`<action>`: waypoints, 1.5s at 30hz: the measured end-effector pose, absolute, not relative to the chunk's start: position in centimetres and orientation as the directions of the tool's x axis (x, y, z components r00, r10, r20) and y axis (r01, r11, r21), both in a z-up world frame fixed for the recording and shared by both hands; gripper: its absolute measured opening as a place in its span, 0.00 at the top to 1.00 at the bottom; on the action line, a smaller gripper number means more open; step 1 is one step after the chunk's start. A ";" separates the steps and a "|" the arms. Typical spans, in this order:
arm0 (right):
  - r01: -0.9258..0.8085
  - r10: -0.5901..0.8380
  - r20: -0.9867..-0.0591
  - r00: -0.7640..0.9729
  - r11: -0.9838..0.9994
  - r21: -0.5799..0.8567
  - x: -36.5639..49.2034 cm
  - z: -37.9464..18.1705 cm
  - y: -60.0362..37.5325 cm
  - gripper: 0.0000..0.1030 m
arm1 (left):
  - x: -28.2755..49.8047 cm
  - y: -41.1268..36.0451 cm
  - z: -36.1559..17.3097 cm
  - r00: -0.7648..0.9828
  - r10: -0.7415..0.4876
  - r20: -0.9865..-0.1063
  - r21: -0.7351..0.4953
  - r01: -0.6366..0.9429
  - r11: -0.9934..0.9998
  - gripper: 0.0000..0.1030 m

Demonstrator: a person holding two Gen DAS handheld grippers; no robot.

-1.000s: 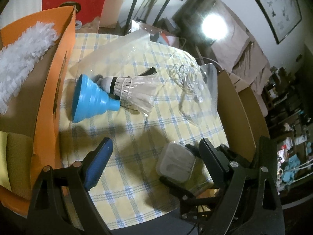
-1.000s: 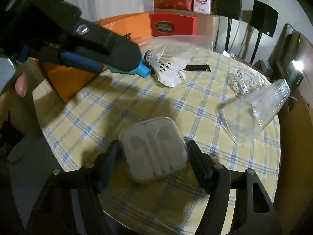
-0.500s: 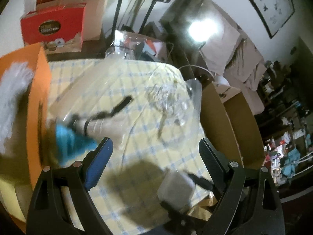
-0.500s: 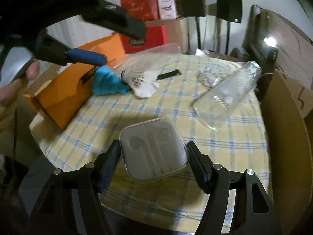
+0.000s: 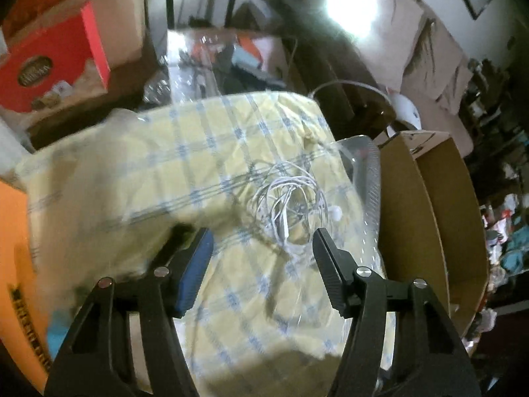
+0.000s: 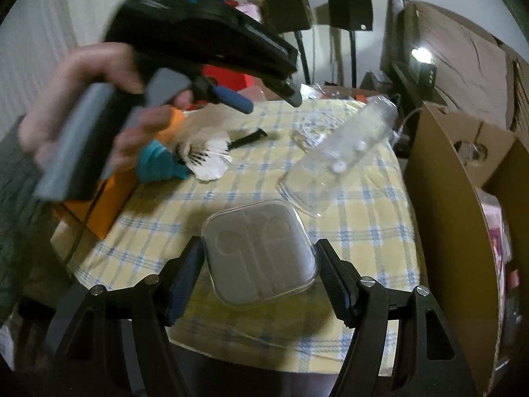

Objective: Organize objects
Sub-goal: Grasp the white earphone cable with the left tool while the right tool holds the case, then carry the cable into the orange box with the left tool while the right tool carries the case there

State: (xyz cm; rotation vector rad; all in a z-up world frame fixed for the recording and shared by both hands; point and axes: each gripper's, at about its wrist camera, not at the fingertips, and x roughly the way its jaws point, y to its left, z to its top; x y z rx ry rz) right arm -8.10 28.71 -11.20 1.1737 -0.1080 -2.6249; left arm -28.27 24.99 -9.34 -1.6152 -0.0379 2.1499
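Right claw (image 6: 259, 264) clamps the clear square plastic earphone case (image 6: 261, 253), lifted off the checked worktop (image 6: 363, 218). Left claw (image 5: 261, 251) gapes empty; tangled white earphone cable (image 5: 291, 208) lies just ahead, seemingly unpacked. Shuttlecock (image 6: 206, 158), teal funnel (image 6: 158, 162) left of case: unsorted

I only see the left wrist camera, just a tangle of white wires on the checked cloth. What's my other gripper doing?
Observer: The right gripper is clamped on a clear earphone case.
Operator: Is anything feathery around?
Observer: Yes, a white shuttlecock lies against a blue funnel.
Operator: What's past that?
Observer: A thin black strap lies flat on the cloth.
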 end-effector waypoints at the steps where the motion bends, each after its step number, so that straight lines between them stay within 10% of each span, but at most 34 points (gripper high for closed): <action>1: 0.199 -0.262 -0.725 -0.637 -0.965 0.173 -8.1 -11.3 29.1 0.32 | -28.5 25.3 -9.6 -0.208 0.365 -0.908 -0.286 -0.331 -0.899 0.43; 12: 0.139 -0.240 -0.732 -0.637 -0.971 0.197 -8.0 -11.6 31.5 0.32 | -30.2 27.6 -12.5 -0.194 0.335 -0.922 -0.260 -0.332 -0.907 0.46; 15: 0.133 -0.237 -0.734 -0.636 -0.971 0.198 -8.1 -11.7 31.6 0.32 | -30.0 27.9 -12.6 -0.233 0.272 -0.934 -0.181 -0.348 -0.920 0.85; 17: 0.130 -0.238 -0.735 -0.635 -0.971 0.202 -8.1 -11.7 31.7 0.32 | -30.1 27.7 -12.6 -0.238 0.264 -0.935 -0.172 -0.346 -0.922 0.91; 45: 0.191 -0.260 -0.686 -0.679 -0.966 0.176 -8.0 -5.0 28.0 0.32 | -22.4 15.6 3.9 -0.499 0.392 -0.773 -0.270 -0.300 -0.915 0.96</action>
